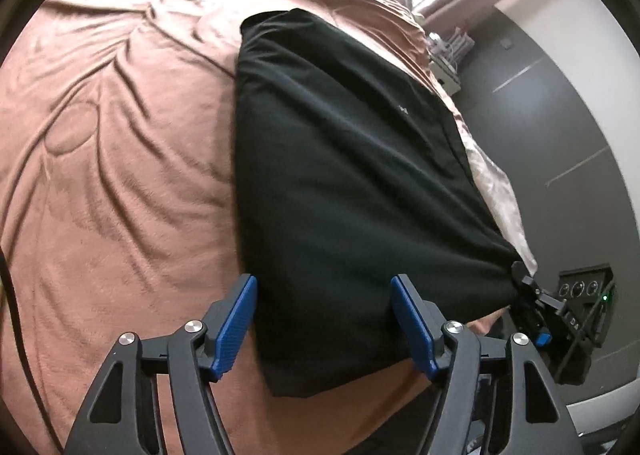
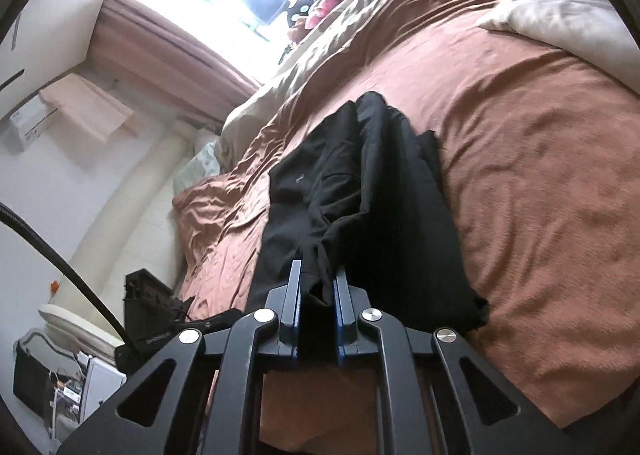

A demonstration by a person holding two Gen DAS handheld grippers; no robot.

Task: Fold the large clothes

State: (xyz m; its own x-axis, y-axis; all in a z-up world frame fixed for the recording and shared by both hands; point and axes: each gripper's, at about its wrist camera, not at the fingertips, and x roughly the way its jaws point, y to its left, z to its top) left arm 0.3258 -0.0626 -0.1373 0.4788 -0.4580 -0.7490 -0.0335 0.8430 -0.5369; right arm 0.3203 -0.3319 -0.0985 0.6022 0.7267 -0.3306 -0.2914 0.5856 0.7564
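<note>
The step in hand looks like taking hold of the near edge of the garment (image 1: 352, 183) for another fold: the right gripper (image 2: 318, 287) has its jaws nearly shut, the blue pads pinching a bunched fold of black cloth at the garment's near right corner, while the left gripper (image 1: 324, 319) hangs with its jaws wide apart astride the near left corner, the pads clear of the cloth and holding nothing. The next move probably calls for the left gripper to drop onto that corner and close on all its layers, so that both corners can be lifted together and carried toward the far end; a shallow bite could catch only the top layer and let the fold slip. The garment is black, matte and soft, and lies on the brown bedspread (image 1: 120, 175) near the bed's right edge, running from the grippers away toward the far end. It seems already folded lengthwise into a long strip, fairly smooth on top, with a small pale mark on its upper face and looser, overlapping layers at the far end, seen in the right wrist view.
</note>
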